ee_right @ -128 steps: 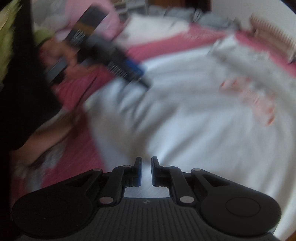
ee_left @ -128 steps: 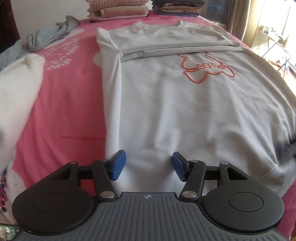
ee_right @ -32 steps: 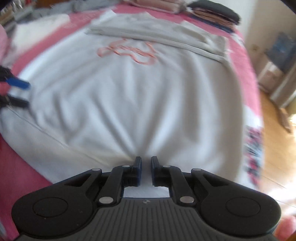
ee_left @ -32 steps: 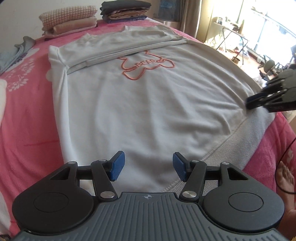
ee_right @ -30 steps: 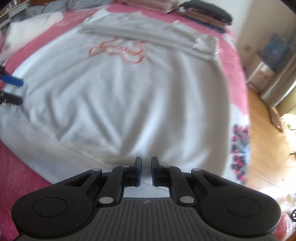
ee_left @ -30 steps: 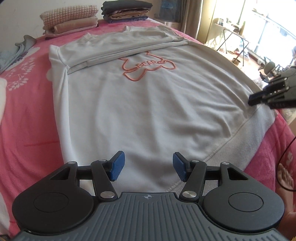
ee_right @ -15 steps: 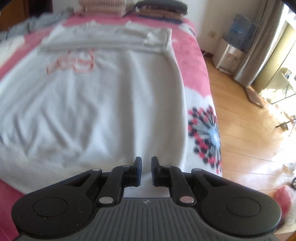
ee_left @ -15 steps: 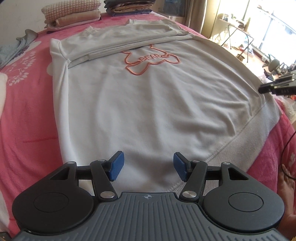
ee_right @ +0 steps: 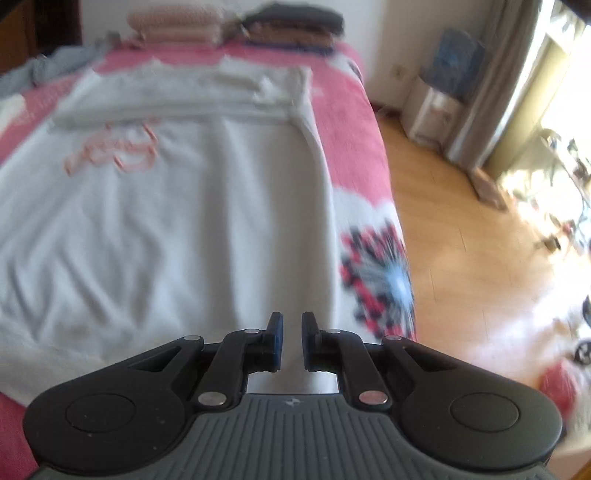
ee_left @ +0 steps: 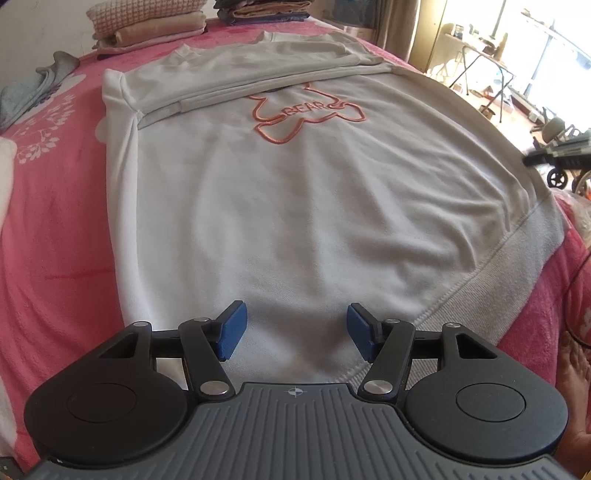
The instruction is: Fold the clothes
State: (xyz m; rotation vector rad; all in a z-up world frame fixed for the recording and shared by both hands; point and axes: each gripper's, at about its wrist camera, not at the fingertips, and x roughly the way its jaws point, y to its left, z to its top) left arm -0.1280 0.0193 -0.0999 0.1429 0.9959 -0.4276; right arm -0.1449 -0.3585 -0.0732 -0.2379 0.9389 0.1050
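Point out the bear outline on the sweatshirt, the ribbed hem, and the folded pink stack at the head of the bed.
bear outline (ee_left: 306, 114), left wrist view, on the orange stitching.
ribbed hem (ee_left: 491, 280), left wrist view, on the band's right stretch.
folded pink stack (ee_left: 147, 22), left wrist view, on its front face.

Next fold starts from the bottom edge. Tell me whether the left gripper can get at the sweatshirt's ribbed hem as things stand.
Probably yes. The left gripper hangs with its jaws wide open right over the ribbed hem of the sweatshirt, which lies flat on the pink blanket. Nothing lies across that edge.
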